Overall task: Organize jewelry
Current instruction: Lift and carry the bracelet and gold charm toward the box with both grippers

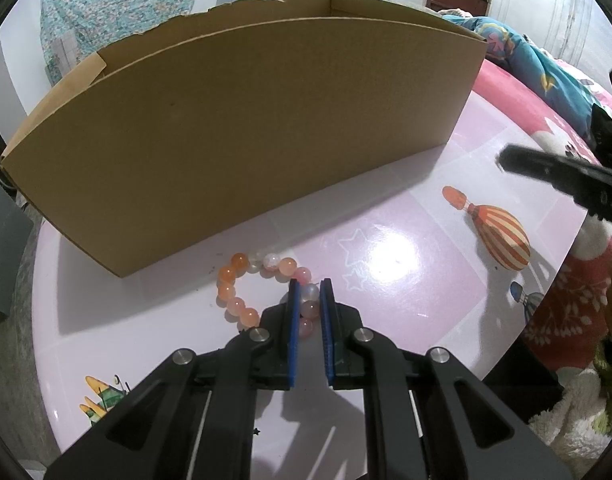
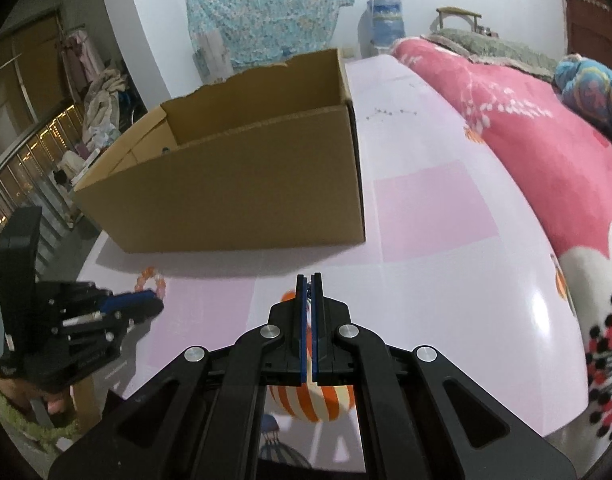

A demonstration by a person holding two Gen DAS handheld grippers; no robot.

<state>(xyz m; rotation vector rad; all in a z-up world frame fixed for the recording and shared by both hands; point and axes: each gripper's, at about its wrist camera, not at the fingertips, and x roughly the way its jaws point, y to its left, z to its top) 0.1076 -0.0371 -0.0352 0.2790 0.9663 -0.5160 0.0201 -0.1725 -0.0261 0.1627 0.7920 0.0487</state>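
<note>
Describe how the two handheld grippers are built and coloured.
Both the left gripper and right gripper are matte black plastic linkages with round silver pivot pins and flat blue ribbed pads on the fingers. The left one carries a tall black block behind.

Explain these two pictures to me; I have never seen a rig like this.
There is no robot here. A person holds a two-finger gripper in each hand, and each carries a wide-angle camera looking along its fingers, which bends the edges. One picture comes from the left gripper, the other from the right gripper. Each also shows the other from the side. Both look at a pink table with balloon drawings. On it stand an open cardboard box and, in front of it, a bead bracelet. The left jaws are closed on the bracelet's beads. The right jaws are shut and hold nothing.
</note>
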